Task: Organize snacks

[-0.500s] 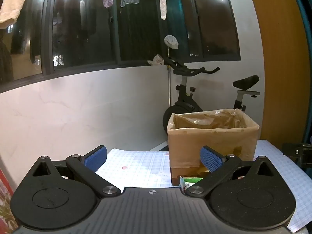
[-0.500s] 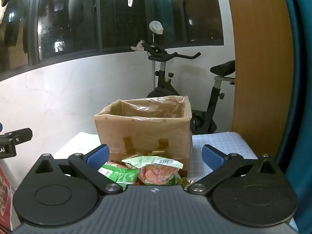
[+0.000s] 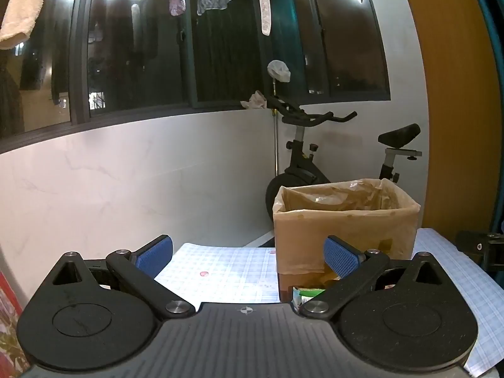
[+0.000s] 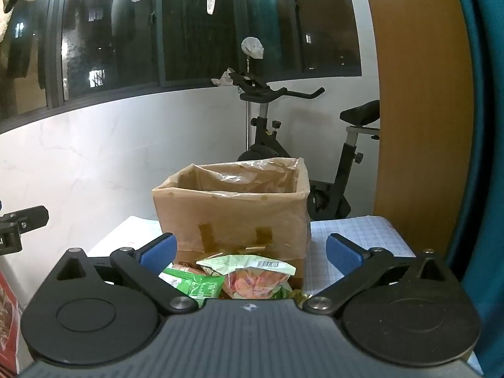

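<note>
Both released: left hand-held gripper (image 3: pixel 249 256), right hand-held gripper (image 4: pixel 250 253). Snack packets (image 4: pixel 252 275) against cardboard box (image 4: pixel 233 217), table (image 3: pixel 233 271) far edge.

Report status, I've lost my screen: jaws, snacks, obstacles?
Both jaws open, empty. Snack packets piled before the lined cardboard box. Nothing blocking.

Surface: a table (image 4: pixel 359 233) is wearing a pale checked cloth.
Box: 1 plastic-lined cardboard box (image 4: pixel 233 217) is standing upright on it.
Packets: a green snack packet (image 4: pixel 192 283) and a clear-fronted snack bag (image 4: pixel 252 275) are lying just in front of the box.
</note>
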A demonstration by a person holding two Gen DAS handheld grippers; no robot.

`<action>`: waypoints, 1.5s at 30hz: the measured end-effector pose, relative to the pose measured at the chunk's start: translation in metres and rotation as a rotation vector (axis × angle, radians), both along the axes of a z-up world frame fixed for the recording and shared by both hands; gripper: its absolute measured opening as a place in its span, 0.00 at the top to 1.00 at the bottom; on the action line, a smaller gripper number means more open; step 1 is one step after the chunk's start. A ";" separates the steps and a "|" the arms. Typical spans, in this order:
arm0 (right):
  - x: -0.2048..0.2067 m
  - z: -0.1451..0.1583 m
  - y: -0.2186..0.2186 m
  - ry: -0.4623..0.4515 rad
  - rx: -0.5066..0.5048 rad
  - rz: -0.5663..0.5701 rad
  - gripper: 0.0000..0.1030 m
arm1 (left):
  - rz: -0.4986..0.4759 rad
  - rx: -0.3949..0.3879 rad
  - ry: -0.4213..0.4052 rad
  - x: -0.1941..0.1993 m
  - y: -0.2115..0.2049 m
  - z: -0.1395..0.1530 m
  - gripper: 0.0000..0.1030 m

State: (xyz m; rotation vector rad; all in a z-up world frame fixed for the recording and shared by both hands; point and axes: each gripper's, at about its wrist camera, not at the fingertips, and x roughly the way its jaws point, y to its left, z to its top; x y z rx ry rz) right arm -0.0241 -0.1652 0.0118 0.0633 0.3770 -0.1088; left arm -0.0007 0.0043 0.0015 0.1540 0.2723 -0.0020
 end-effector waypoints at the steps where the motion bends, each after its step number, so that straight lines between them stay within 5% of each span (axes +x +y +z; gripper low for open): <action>1: 0.001 0.000 0.000 0.001 0.000 0.000 0.00 | 0.000 0.000 0.000 0.000 -0.001 0.000 0.00; 45: 0.000 -0.004 0.002 -0.009 0.004 0.001 0.00 | 0.005 -0.015 0.023 -0.001 -0.004 -0.001 0.00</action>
